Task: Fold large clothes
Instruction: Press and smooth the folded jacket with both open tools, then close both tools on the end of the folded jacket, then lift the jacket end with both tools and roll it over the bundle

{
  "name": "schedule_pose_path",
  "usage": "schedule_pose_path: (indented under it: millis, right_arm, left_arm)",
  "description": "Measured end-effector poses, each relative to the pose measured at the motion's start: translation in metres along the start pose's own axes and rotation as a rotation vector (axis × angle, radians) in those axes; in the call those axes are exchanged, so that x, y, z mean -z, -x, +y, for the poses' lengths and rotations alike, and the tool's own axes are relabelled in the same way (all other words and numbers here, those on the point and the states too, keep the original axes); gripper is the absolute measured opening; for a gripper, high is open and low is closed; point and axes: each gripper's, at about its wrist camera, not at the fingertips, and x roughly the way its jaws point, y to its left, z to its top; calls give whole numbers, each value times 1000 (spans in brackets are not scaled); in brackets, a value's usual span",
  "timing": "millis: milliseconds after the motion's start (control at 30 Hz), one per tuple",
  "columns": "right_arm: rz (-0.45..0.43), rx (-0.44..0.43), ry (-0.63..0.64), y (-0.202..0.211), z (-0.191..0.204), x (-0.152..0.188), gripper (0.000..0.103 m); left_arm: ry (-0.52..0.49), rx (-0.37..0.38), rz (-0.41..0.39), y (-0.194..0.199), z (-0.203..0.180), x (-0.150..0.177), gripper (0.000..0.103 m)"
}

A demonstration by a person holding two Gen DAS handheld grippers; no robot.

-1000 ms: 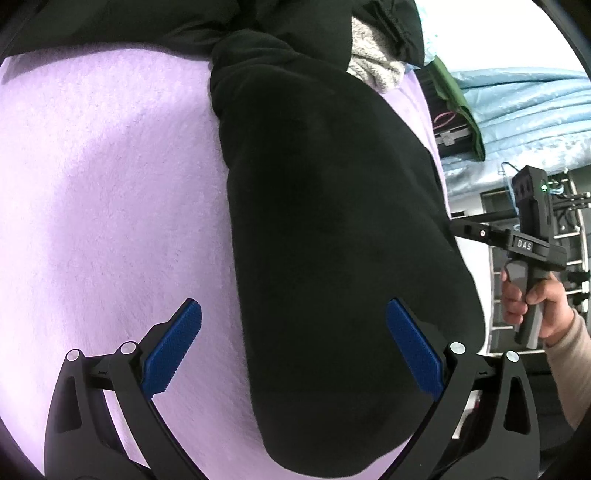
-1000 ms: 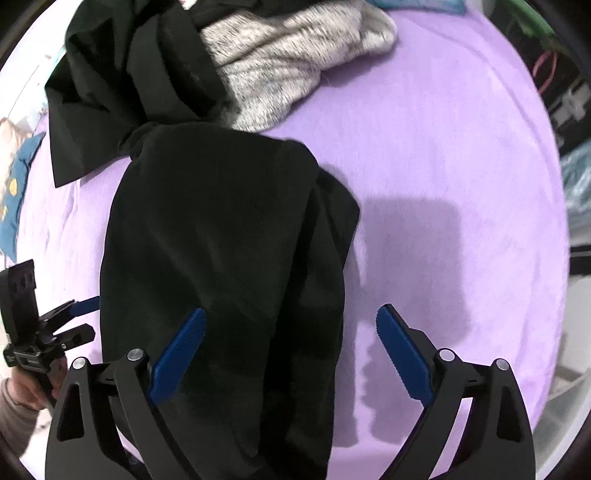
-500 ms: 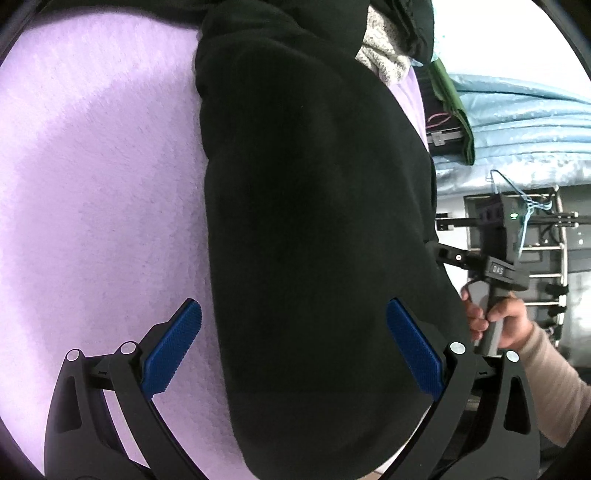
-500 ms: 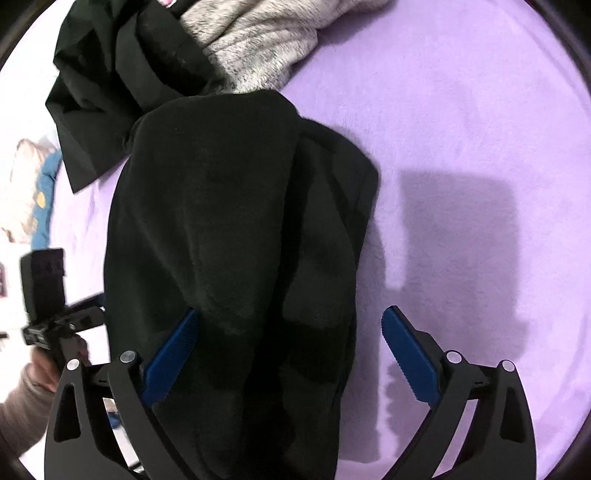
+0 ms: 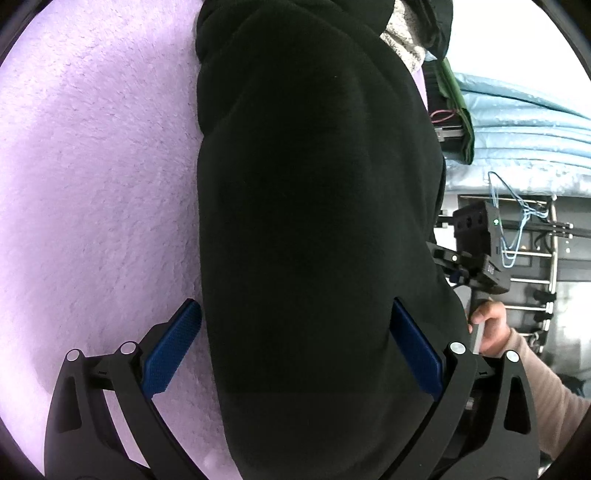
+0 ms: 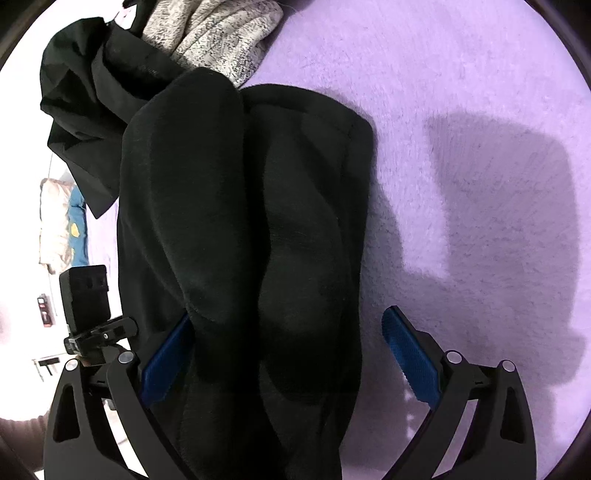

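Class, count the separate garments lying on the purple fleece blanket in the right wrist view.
3: the long black fleece garment in the middle; a thin black crumpled garment at upper left; a grey-and-white speckled knit at the top. Others may be hidden underneath.

A fuzzy lilac blanket [image 6: 461,110] fills most of both views as the surface underneath, lit brightly from above, with a sharp dark shadow [image 6: 498,206] falling across its right half in the right wrist view. At the right edge of the left wrist view, a pale blue quilted cover [image 5: 524,122] lies beyond it, and below that stands a metal rack [image 5: 550,266] with a light blue wire hanger [image 5: 517,229] hooked on it. At the left edge of the right wrist view, a cushion [image 6: 61,225] in beige and blue shows against a washed-out white background.
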Motion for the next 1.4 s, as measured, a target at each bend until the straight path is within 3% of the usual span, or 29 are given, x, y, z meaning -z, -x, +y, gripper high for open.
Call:
schedule_pose_path:
  millis: [267, 500, 733, 1000, 1100, 1400]
  right_arm:
    - [1, -94, -8, -6, -26, 7, 97]
    - [7, -158, -20, -9, -35, 14, 97]
    - [0, -246, -10, -12, -24, 20, 64]
    - [-64, -272, 24, 7, -15, 27, 43]
    - [-95, -309, 23, 16, -10, 36, 42]
    - [-150, -425, 82, 61, 15, 87, 41]
  left_arm:
    - [62, 87, -5, -9, 8, -7, 96]
    - [92, 119, -15, -6, 15, -10, 96]
    - [96, 132, 5, -7, 20, -13, 90]
    - [67, 179, 12, 4, 18, -12, 65]
    - [46, 193, 7, 11, 11, -10, 59]
    - [18, 269, -16, 40, -25, 26, 57]
